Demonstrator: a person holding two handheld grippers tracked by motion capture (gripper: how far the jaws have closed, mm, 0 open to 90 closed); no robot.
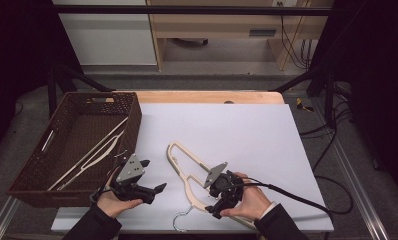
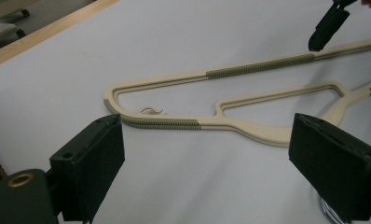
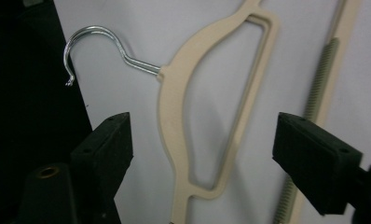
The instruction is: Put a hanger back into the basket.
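Hanger [image 1: 187, 167] of cream plastic lies flat on the white sheet [image 1: 247, 135] that covers the table, its chrome hook [image 1: 179, 220] curling toward the near edge and its long shoulders running away toward the far side. Ribbed grey-green grip strips show along its bars in the left gripper view (they look like rubber, though I can't be sure).

Right gripper [image 1: 221, 200] sits low over the hanger's neck, held in the person's right hand [image 1: 252, 202]. In the right gripper view its two black jaws stand apart with the looped neck of the hanger [image 3: 211, 116] between them, and neither pad presses on the plastic, so it grips nothing yet.

Left gripper [image 1: 154, 176] hangs just off the corner of the woven basket [image 1: 24, 180], in the left hand [image 1: 114, 202], aimed across the sheet at the hanger. Its jaws are spread wide in the left gripper view, with nothing between the pads; the hanger [image 2: 249, 126] lies beyond them.

Inside the dark brown basket, at the left of the table, a second hanger [image 1: 94, 150] of the same pale kind lies slanted across the bottom.
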